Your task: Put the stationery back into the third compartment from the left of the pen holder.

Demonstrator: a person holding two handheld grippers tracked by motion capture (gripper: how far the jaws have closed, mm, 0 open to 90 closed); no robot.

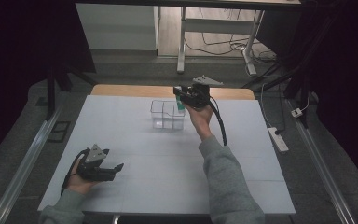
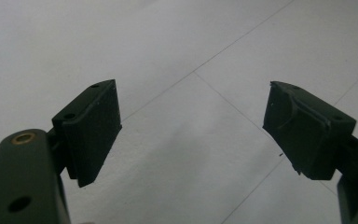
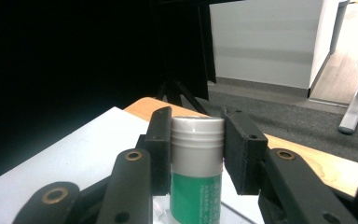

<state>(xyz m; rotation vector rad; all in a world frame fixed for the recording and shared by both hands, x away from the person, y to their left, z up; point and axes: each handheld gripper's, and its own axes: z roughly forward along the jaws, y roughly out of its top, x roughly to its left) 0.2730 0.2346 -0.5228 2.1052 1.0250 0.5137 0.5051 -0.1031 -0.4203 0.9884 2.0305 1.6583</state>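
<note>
Right gripper view: right tool (image 3: pixel 198 154) clamps a green bottle (image 3: pixel 196 186), apparently over the clear box (image 1: pixel 168 114); left tool (image 2: pixel 193 135) gapes empty.

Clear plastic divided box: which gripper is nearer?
Right. The right gripper hangs at the clear plastic divided box's right rim, holding a green grey-capped tube; the left gripper rests open near the table's front-left.

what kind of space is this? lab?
Most likely a lab or recording bay, not a home: dark curtains flank a white work table, a white power strip and loose cables lie on grey carpet, and bare desk legs stand behind.
</note>
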